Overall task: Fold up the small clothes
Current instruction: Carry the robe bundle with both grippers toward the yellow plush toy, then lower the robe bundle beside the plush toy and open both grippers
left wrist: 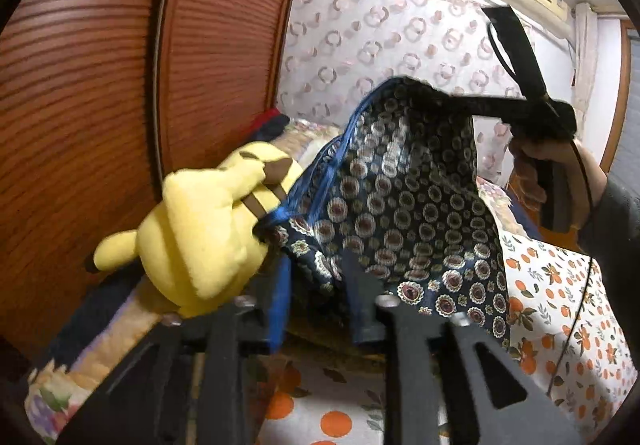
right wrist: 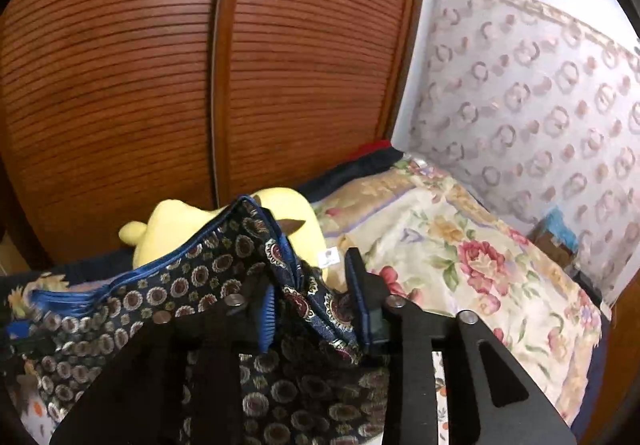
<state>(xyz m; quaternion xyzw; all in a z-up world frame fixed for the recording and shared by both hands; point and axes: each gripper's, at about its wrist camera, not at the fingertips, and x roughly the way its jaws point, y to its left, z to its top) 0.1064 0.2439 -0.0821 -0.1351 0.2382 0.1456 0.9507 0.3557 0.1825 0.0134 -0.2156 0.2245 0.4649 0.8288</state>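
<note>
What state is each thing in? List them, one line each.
Patterned cloth: lifted off the bed, hanging between both grippers.
Left hand-held gripper: shut on the cloth's edge.
Right hand-held gripper: shut on the cloth's other edge.
Yellow plush toy: lying on the bed behind the cloth.
Wardrobe doors: closed.

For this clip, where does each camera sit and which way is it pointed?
Left wrist: on the left gripper, looking along its fingers at the patterned garment, wardrobe and curtain; the person's right hand with the right gripper shows.
Right wrist: on the right gripper, facing the wardrobe and floral quilt; only its own fingers show.
Shared: the garment, yellow plush toy, wardrobe and curtain.
</note>
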